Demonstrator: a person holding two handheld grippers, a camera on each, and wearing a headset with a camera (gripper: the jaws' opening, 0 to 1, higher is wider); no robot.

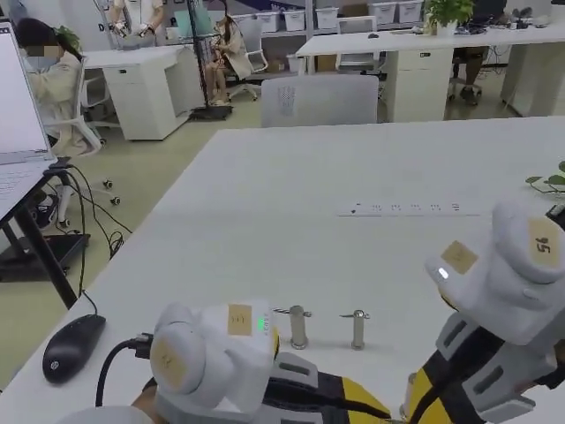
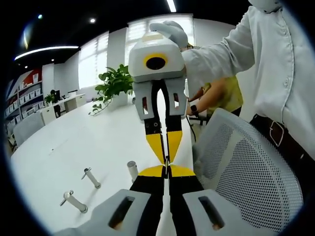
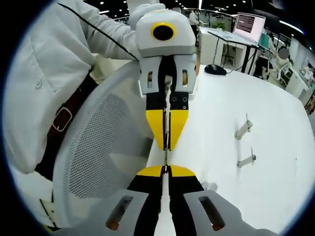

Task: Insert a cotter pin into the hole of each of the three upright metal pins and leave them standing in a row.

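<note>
Two upright metal pins stand side by side on the white table, each with a cotter pin through its top. A third metal pin, with no cotter pin in it, stands just beside the grippers' tips. My left gripper and right gripper meet tip to tip over the table's near edge, both with jaws closed. A thin cotter pin spans the short gap between the two sets of tips and looks gripped from both ends.
A black mouse lies at the table's left front corner. A mesh chair back sits right behind the grippers, next to a person in a white coat. A marked strip lies mid-table, and a plant stands at its end.
</note>
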